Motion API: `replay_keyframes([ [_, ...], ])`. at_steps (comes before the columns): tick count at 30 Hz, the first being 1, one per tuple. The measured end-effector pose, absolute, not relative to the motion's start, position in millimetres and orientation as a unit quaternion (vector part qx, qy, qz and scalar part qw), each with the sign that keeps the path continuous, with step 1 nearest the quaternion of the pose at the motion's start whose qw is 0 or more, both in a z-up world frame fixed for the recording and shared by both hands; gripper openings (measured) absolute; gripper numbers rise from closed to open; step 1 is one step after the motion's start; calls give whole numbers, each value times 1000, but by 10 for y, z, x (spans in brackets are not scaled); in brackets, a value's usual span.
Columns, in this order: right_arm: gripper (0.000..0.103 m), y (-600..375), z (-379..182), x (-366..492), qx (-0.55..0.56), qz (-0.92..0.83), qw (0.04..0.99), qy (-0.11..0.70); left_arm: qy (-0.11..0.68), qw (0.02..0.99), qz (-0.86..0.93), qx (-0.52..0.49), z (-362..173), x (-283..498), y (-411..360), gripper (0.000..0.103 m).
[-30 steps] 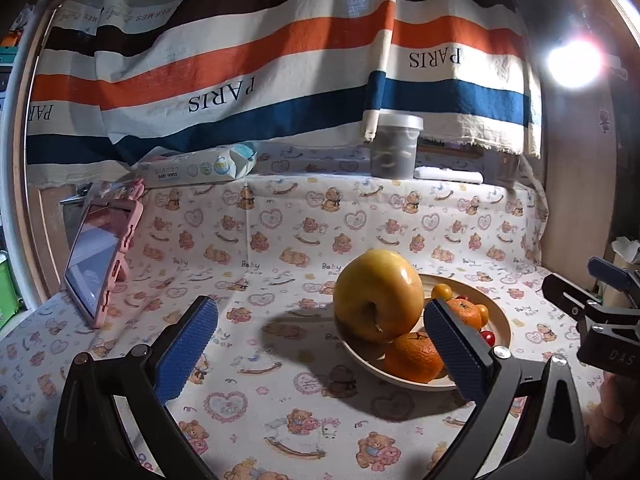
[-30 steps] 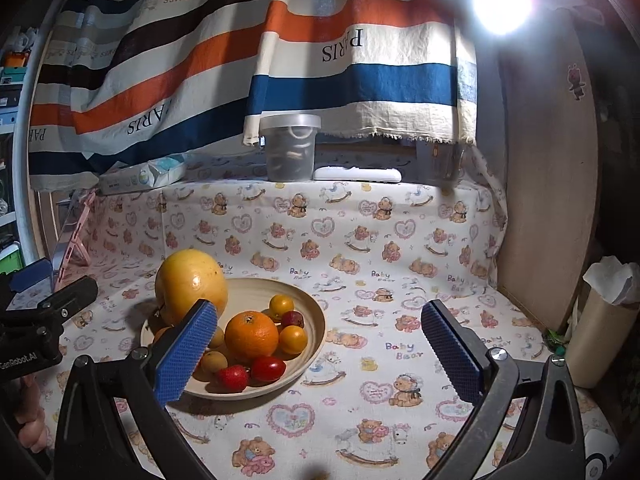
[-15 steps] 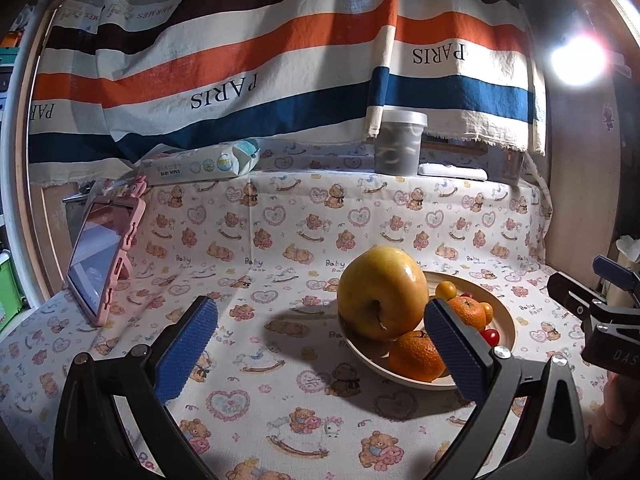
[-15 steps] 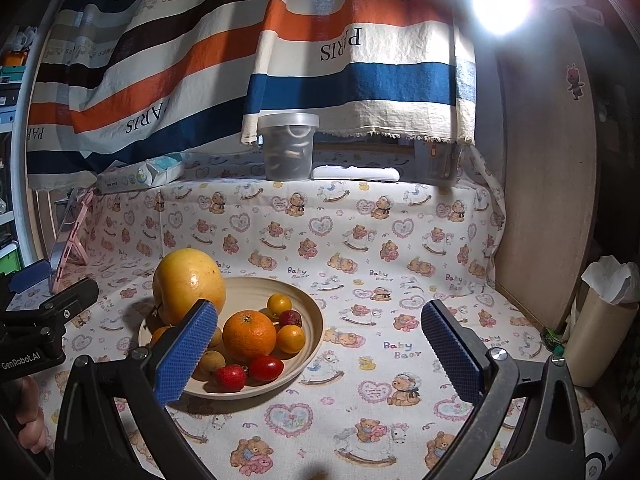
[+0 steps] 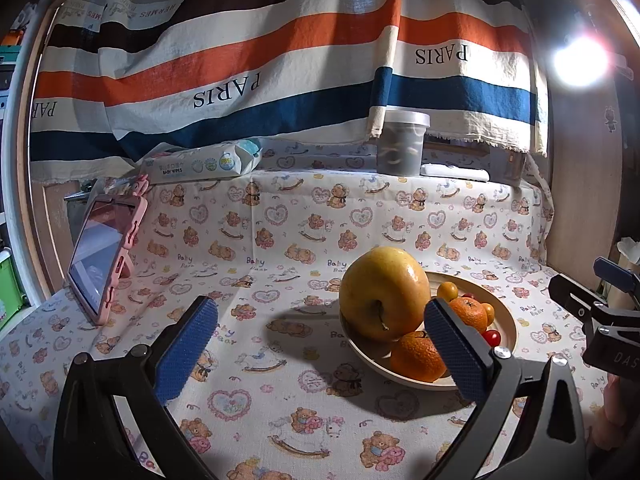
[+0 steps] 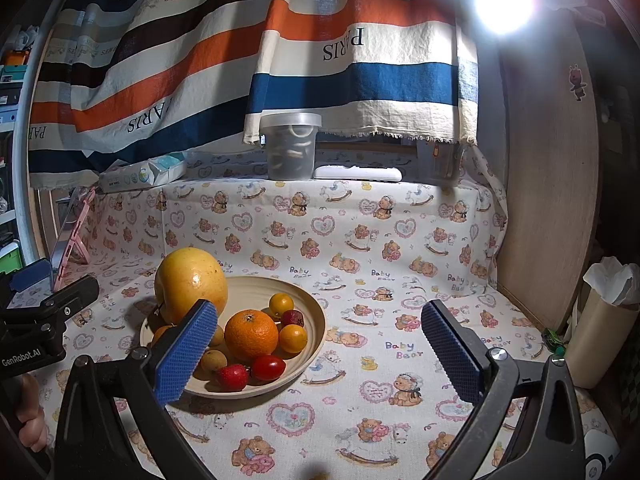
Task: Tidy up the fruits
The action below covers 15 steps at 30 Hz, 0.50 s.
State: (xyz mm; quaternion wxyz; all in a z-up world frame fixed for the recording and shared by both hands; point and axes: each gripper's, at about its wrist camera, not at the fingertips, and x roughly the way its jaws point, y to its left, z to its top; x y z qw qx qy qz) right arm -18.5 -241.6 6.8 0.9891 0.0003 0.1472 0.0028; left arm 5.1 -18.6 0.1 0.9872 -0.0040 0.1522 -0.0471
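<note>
Honestly, not much has changed in the last second: both views have just drifted slightly, and all the fruit still sits in the plate (image 6: 316,332), big yellow fruit (image 6: 191,282) at its 10 o'clock rim. The left gripper (image 5: 320,348) and right gripper (image 6: 320,350) hang spread wide with nothing between the jaws, so this fits sorting finished or the plate waiting to be emptied.

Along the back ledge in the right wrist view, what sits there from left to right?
Pack of baby wipes → clear lidded plastic jar → flat white remote-like bar → small clear cup.
</note>
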Motion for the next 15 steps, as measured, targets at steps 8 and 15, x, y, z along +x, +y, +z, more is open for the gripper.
replay_keyframes([
  [8, 102, -2417, 70, -186, 0, 3, 989, 147, 153, 987, -45, -4, -1, 53, -182, 103],
  [15, 102, -2418, 70, -185, 0, 3, 989, 147, 153, 987, -44, -5, -2, 51, -178, 103],
])
